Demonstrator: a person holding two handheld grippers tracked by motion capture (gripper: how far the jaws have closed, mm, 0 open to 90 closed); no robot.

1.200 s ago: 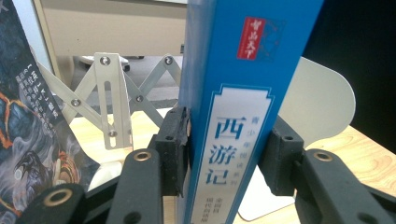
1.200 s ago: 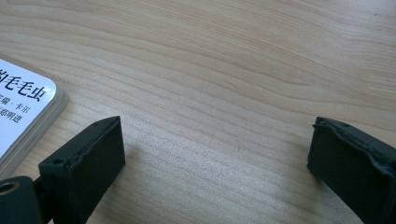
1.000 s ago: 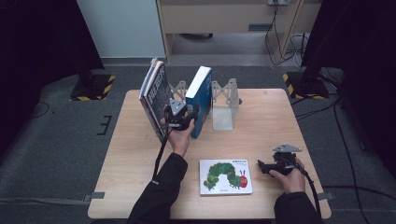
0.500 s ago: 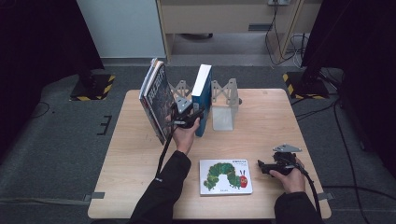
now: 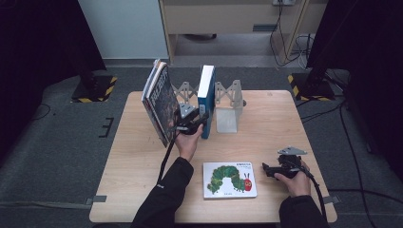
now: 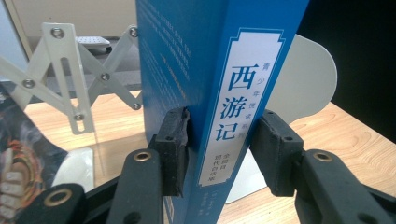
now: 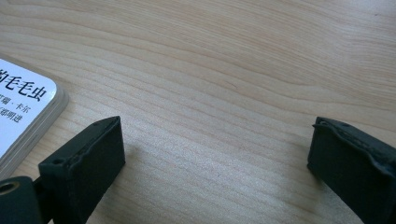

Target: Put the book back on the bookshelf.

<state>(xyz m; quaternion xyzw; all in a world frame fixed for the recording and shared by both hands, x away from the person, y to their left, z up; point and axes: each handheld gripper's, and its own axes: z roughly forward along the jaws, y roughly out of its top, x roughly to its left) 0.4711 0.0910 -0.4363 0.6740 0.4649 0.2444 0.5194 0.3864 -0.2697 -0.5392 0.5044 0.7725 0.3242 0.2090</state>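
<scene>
While standing upright at 12 o'clock on table (image 5: 142, 190) | blue book (image 5: 206, 97) between rack (image 5: 228, 102) plates, dark books (image 5: 159, 102) leaning at its 9 | caterpillar book (image 5: 230, 179) flat at 6 | left gripper (image 5: 194, 122) clamped on blue spine | right gripper (image 5: 269, 170) released, resting at 4.

Three cameras, one table

The high view is looking down at the wooden table (image 5: 142, 156); each gripper view is sitting very near, sharing with it the blue book (image 6: 196, 70) and the caterpillar book (image 7: 23, 107).
</scene>
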